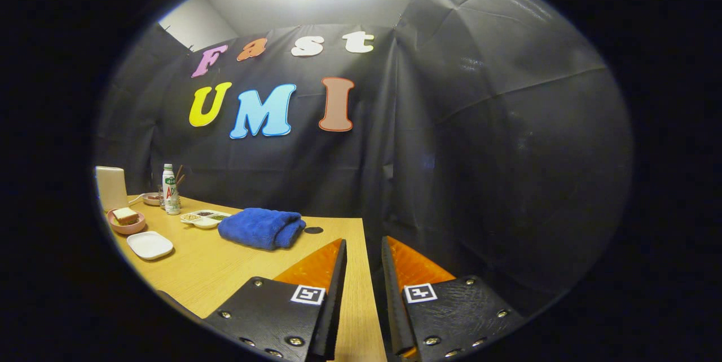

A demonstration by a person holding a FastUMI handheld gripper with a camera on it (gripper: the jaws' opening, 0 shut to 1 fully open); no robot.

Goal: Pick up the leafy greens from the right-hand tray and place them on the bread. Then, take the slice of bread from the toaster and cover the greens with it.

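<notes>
Peering along your gripper point(364, 255), you've got the two fingers standing apart with nothing between them, just a strip of wooden table point(225, 272) and its right edge showing in the gap. Hard to read from here: the divided tray point(204, 218) far off to the left holds small dark and green bits, too tiny to tell what they are. Behind it, a bottle point(170, 189) stands upright, with a small dish point(151, 198) just left of it. A pale boxy thing point(111, 187) at the far left is cut off, so you cannot tell what it is. Black cloth walls the booth, with a bright light overhead. Nearer you, a folded blue towel point(260, 228) lies ahead of the left finger. The bread point(125, 215) sits in a pink bowl point(127, 225), pale and square, with a white plate point(149, 244) just on its near side.
</notes>
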